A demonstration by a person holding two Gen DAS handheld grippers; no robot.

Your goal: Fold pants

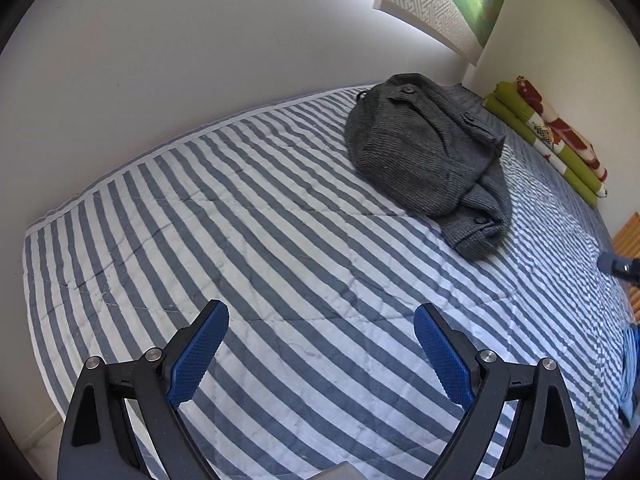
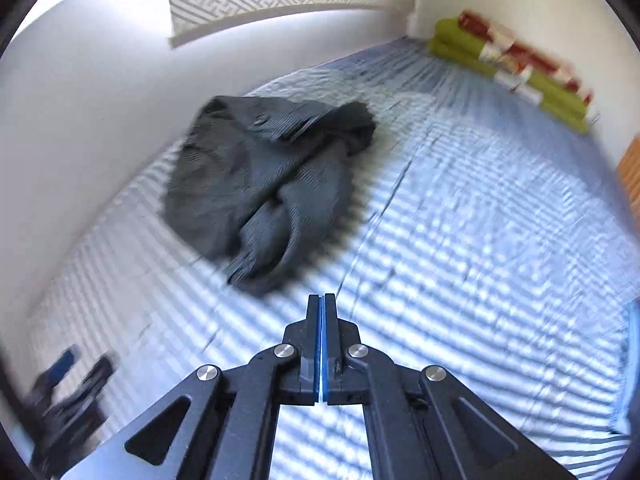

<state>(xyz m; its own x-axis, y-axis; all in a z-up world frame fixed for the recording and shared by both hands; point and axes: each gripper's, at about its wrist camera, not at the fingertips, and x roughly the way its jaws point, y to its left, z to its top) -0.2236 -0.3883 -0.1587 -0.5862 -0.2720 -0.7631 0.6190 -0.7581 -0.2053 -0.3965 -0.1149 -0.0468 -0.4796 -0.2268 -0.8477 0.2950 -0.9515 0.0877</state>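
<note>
Dark grey pants (image 1: 428, 156) lie in a loose, bunched heap on the striped bedspread (image 1: 248, 240), toward the far side near the wall. In the right wrist view the same pants (image 2: 260, 184) sit just ahead of my right gripper (image 2: 322, 300), whose blue pads are pressed together with nothing between them. My left gripper (image 1: 320, 316) hovers over bare bedspread well short of the pants, its blue pads (image 1: 200, 356) spread wide apart and empty. The tip of the right gripper (image 1: 618, 266) shows at the right edge of the left wrist view. The right wrist view is blurred.
A folded green, red and white blanket (image 1: 548, 136) lies along the far right wall. White walls border the bed at the back and left. A wooden surface (image 2: 630, 172) shows past the bed's right edge. Something blue (image 1: 632, 368) lies at the right edge of the bedspread.
</note>
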